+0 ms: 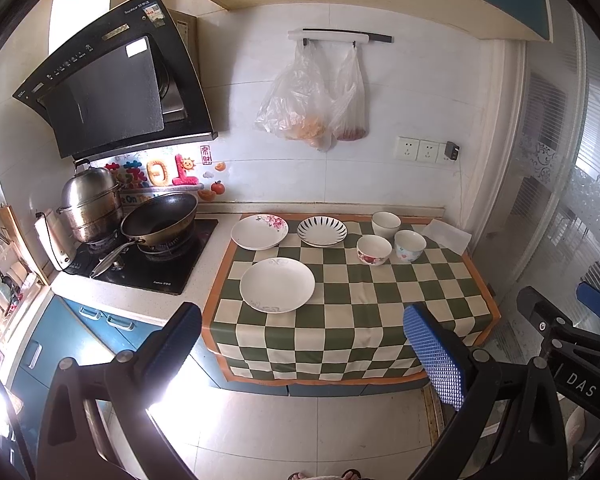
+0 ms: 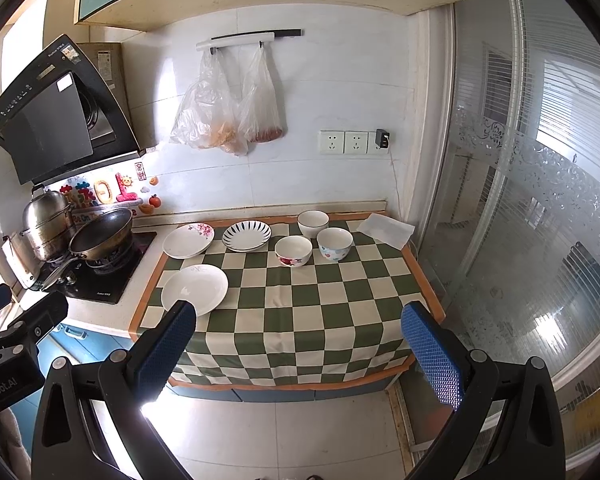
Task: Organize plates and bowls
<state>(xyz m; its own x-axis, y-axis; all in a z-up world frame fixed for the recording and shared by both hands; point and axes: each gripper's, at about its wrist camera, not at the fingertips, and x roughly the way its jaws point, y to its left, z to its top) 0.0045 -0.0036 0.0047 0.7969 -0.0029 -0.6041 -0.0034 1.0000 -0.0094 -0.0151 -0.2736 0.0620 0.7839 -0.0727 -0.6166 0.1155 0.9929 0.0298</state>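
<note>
Here both grippers, left (image 1: 302, 344) and right (image 2: 300, 340), hang low in frame with fingers wide, holding nothing. At mid-frame on the checked tabletop (image 2: 300, 320) lie three plates: plain (image 2: 194, 289), floral (image 2: 188, 240), striped (image 2: 247, 235). To their right stand three bowls: white (image 2: 313, 223), red-flowered (image 2: 293, 251), dotted (image 2: 335, 243).

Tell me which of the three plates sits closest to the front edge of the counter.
The plain white plate with faint grey trim; it lies alone nearer the front edge, while the pink-flowered plate and the black-striped plate sit in the back row by the wall.
</note>
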